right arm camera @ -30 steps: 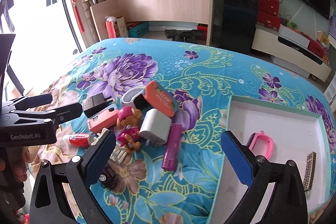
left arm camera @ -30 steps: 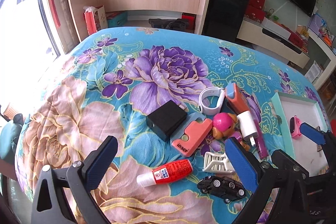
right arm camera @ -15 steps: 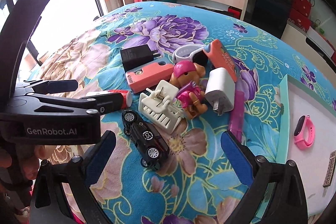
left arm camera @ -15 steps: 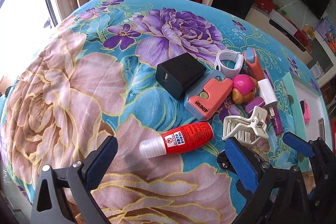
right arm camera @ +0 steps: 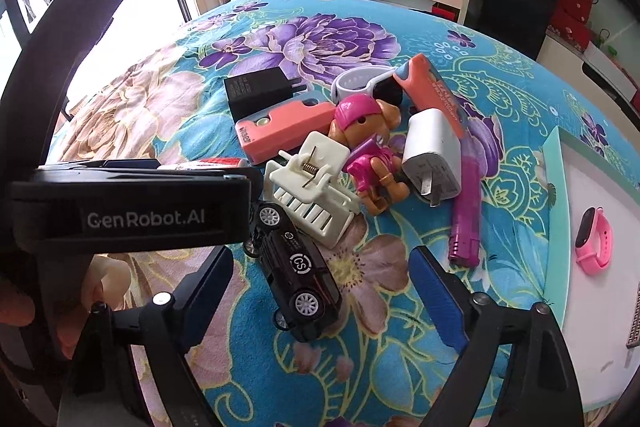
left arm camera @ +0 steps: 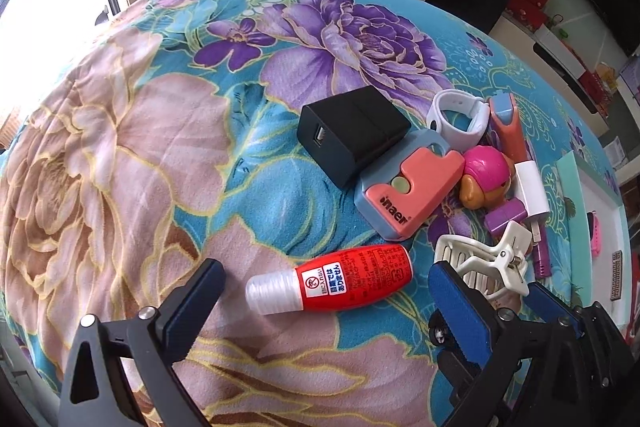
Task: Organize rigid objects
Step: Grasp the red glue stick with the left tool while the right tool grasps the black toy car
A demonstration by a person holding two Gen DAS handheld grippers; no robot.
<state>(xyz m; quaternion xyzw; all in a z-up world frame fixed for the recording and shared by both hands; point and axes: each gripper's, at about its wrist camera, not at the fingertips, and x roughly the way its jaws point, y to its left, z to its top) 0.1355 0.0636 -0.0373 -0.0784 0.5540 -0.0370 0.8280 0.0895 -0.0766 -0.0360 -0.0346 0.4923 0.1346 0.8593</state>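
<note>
The left tool (left arm camera: 322,307) hangs wide open over the floral bed (left arm camera: 120,147), its blue pads either side of a red bottle (left arm camera: 340,279) lying on its side, touching neither. The right tool (right arm camera: 320,291) is also spread wide, straddling a black toy car (right arm camera: 296,267). Beside the car lie a white clip (right arm camera: 312,183), pink figurine (right arm camera: 368,143) and white charger (right arm camera: 434,151). A tray (right arm camera: 558,187) near the bed's right edge holds a pink band (right arm camera: 594,241).

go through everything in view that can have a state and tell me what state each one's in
Left tool: open, empty, straddling the red bottle.
Right tool: open, empty, over the toy car.
Red bottle: lying on its side, cap on.
Toy car: upright on its wheels.
Hair claw: shut, lying flat.
Tray: holding a pink band.
</note>
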